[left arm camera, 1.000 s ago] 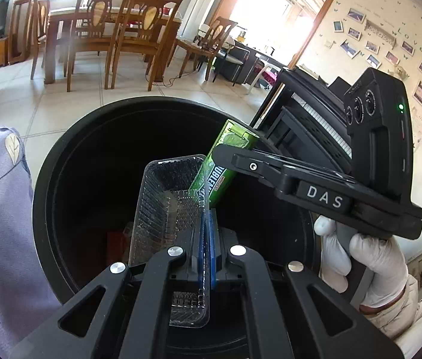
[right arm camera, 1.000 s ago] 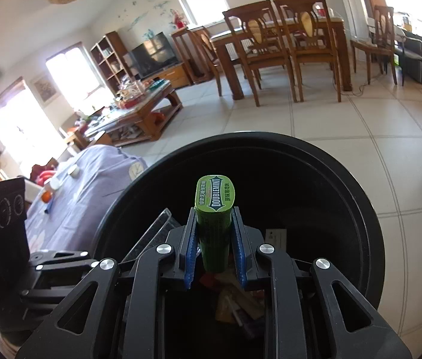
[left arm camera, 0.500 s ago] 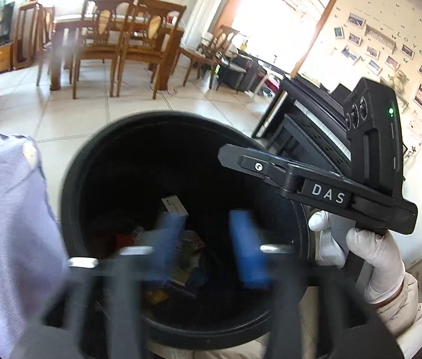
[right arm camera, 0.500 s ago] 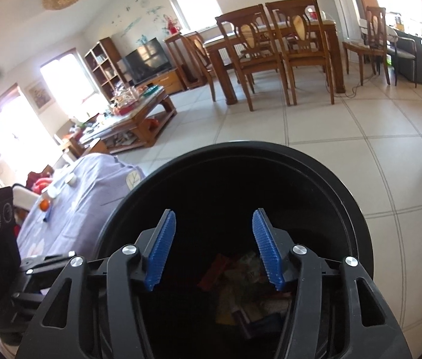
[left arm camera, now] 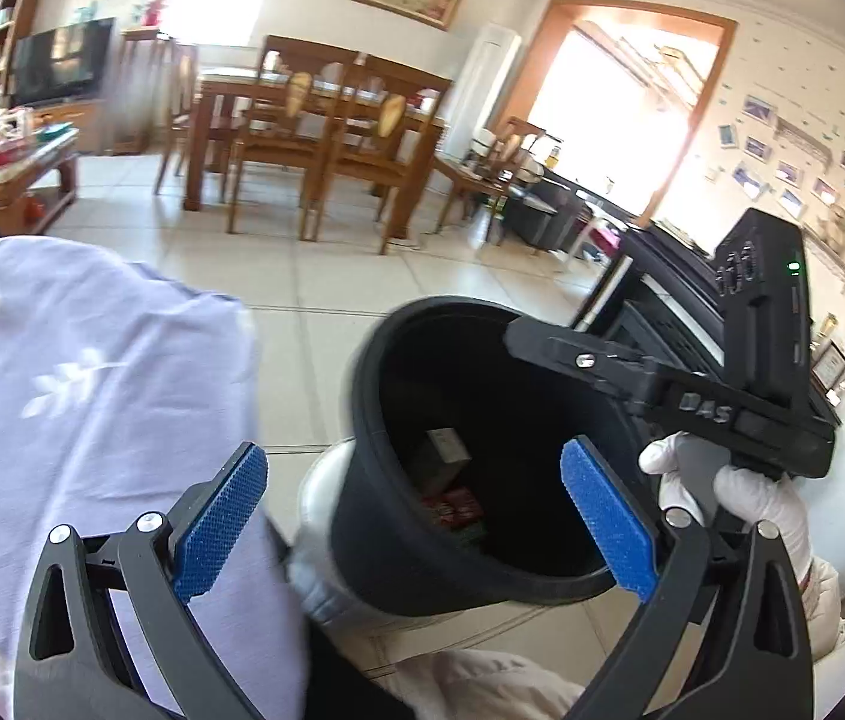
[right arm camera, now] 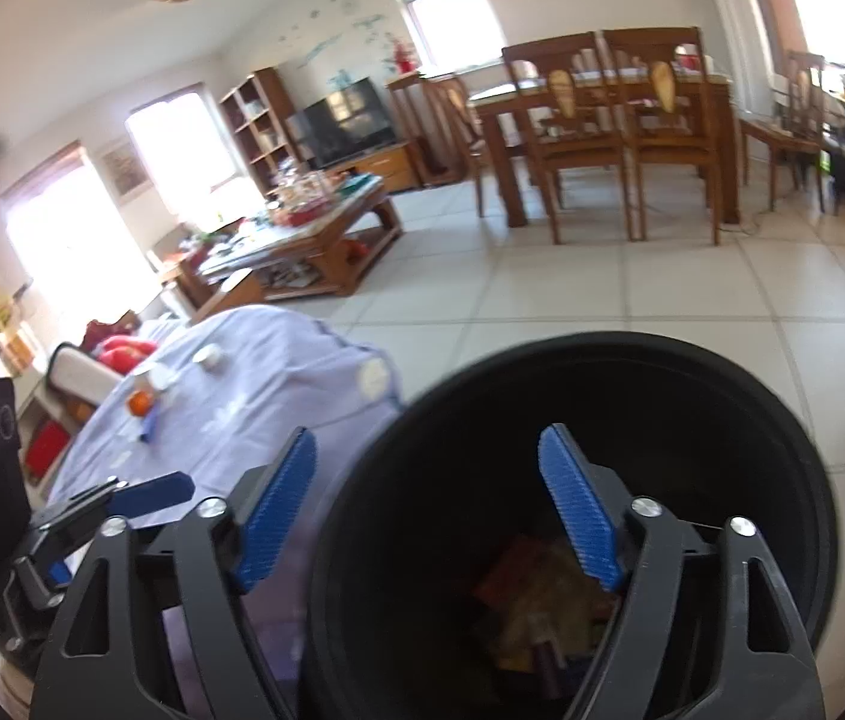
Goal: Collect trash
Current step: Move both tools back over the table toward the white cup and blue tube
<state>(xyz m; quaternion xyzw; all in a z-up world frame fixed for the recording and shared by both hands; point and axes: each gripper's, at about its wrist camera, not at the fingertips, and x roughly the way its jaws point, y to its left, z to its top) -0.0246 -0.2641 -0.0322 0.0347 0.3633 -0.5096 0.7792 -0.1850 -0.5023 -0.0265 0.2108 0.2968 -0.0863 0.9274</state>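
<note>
A black round trash bin (left arm camera: 398, 540) stands on the tiled floor; it also shows in the right wrist view (right arm camera: 782, 480). Wrappers and small boxes (left arm camera: 452, 492) lie at its bottom, also seen in the right wrist view (right arm camera: 542, 606). My left gripper (left arm camera: 416, 516) is open and empty, raised above the bin's left rim. My right gripper (right arm camera: 428, 504) is open and empty over the bin's left side; it shows from outside in the left wrist view (left arm camera: 686, 396). A lavender cloth-covered table (right arm camera: 242, 414) beside the bin carries small items, among them an orange one (right arm camera: 137, 402).
A dining table with wooden chairs (right arm camera: 608, 114) stands beyond the bin. A cluttered coffee table (right arm camera: 302, 240) and a TV (right arm camera: 341, 126) are at the left. A black piano (left arm camera: 662, 300) is right of the bin. A white object (left arm camera: 320, 516) sits against the bin.
Both grippers opened: the clear plastic tray left my left gripper and the green gum pack left my right one. Both grippers have since pulled up and leftward from the bin.
</note>
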